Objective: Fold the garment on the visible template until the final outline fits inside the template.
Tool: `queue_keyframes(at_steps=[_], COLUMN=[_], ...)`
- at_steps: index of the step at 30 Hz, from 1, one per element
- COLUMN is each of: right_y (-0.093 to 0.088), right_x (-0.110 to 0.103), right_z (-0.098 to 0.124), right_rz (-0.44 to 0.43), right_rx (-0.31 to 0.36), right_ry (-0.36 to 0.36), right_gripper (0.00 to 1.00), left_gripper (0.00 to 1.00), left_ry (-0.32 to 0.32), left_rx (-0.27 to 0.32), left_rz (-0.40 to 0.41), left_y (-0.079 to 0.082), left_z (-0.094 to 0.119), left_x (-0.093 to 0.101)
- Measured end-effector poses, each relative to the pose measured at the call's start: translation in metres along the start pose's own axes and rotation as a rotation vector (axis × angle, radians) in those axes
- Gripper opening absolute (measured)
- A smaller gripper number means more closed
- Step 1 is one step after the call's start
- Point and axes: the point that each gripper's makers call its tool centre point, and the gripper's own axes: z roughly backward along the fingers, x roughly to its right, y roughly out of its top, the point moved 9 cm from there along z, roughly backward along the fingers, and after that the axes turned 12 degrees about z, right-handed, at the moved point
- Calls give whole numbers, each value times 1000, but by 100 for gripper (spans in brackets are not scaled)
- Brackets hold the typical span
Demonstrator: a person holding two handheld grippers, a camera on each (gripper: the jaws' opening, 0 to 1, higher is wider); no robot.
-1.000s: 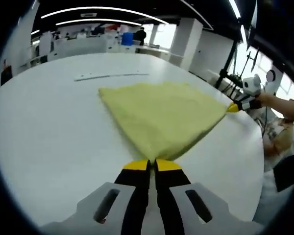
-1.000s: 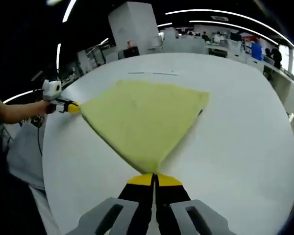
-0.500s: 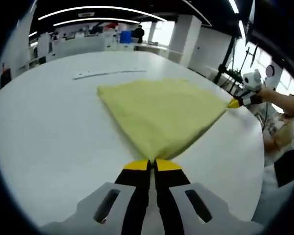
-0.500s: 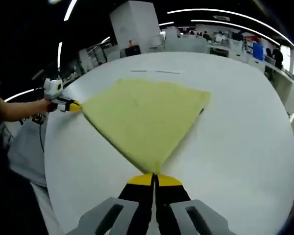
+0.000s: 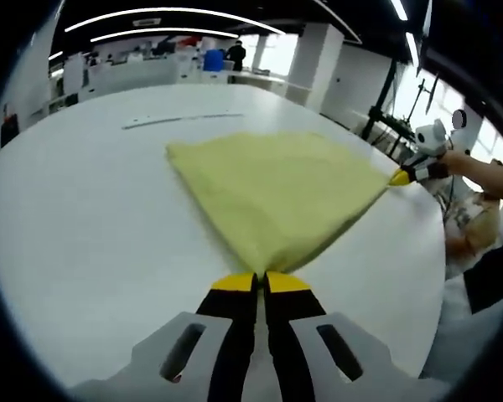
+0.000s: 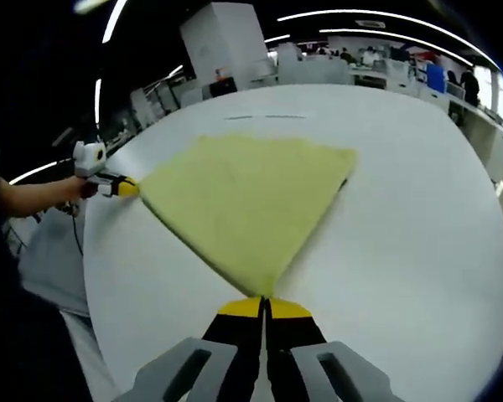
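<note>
The yellow garment (image 5: 272,188) sat mid-frame on the white table (image 5: 84,226), barely shifted from a second before. Left tool (image 5: 261,283) and right tool (image 6: 264,307) were both clamped tight on corners, holding it taut. Fold looked unfinished.

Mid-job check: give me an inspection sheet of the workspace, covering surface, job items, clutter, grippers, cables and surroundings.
Surface: white table, bare around the cloth.
Job's things: yellow garment spread flat, two corners pinched; thin template line beyond it.
Clutter: nothing seen.
Grippers: left gripper shut on a garment corner; right gripper shut on another corner.
Cables: dark cable hanging near the table edge.
Surroundings: open office, ceiling light strips, white pillar, desks, people far off.
</note>
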Motion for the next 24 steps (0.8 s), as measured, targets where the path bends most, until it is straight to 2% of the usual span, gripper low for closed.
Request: queue_keyframes(at_steps=[11,17,24], right_y=[-9,-12,-15], right_x=[-7,-10,-16], right_z=[7,9,12], right_rz=[-27,-29,-36], right_rx=[-4,-8,-10], right_ry=[-2,-3,5], right_gripper=[0,0,0], left_gripper=[0,0,0], left_ry=[-9,8,14], left_rx=[-7,-9,-13], left_rz=[12,-34,-38], left_y=[-13,-17,-21], left_z=[9,13,16], left_x=[10,15,16])
